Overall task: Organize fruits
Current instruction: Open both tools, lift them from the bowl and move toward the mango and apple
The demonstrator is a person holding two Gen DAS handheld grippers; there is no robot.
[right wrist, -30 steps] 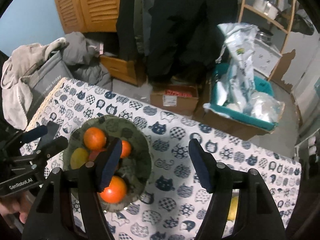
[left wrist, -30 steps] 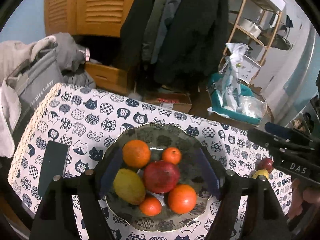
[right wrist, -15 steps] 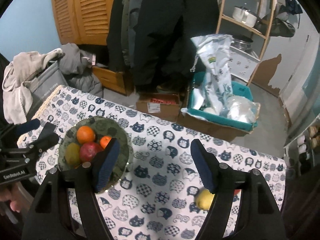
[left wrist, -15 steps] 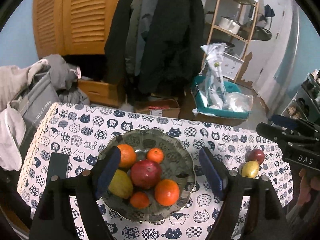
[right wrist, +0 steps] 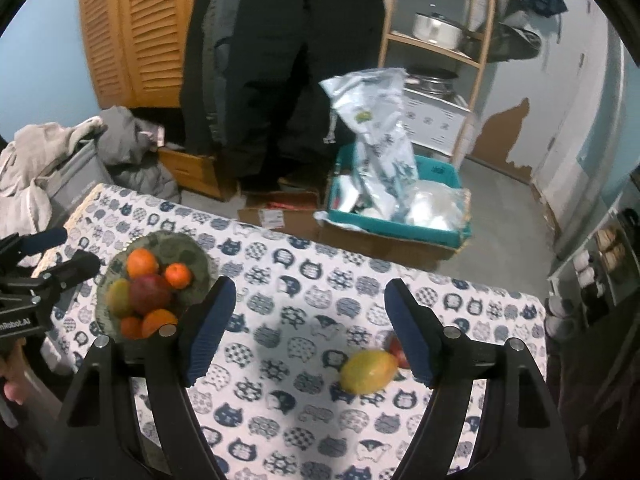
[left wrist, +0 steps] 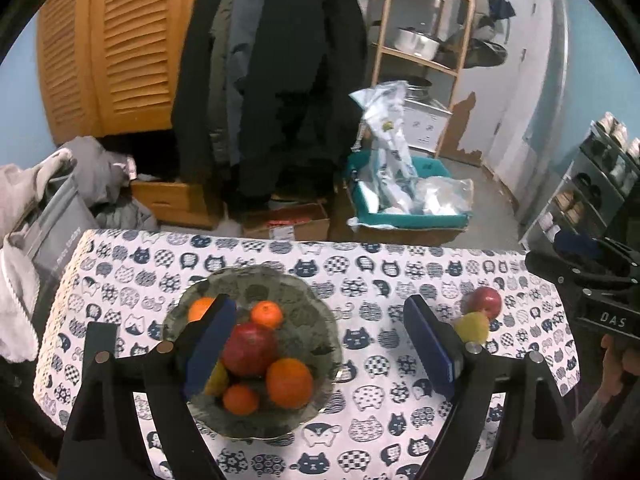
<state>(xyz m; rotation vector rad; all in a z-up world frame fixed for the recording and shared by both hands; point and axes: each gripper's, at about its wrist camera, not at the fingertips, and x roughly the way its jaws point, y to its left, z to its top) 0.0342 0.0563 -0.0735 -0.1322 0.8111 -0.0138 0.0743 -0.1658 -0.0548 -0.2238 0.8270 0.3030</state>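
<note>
A glass plate (left wrist: 320,320) on the cat-print tablecloth holds several fruits: oranges, a red pomegranate (left wrist: 250,349) and a yellow-green fruit. It also shows in the right wrist view (right wrist: 192,252). A yellow lemon (right wrist: 368,370) and a red apple (left wrist: 485,302) lie loose on the cloth at the right. My left gripper (left wrist: 320,344) is open and empty, above the plate's right half. My right gripper (right wrist: 310,326) is open and empty, above the cloth, with the lemon just inside its right finger.
The table (right wrist: 304,280) ends at its far edge, with a teal bin of bags (right wrist: 396,208), cardboard boxes and hanging coats behind. Clothes pile at the left. A wooden shelf (right wrist: 440,40) stands at the back right.
Both grippers have pulled back and up from the table. The left view shifted from the plate toward the loose lemon and apple; the right view swung right until the lemon came between its fingers.
</note>
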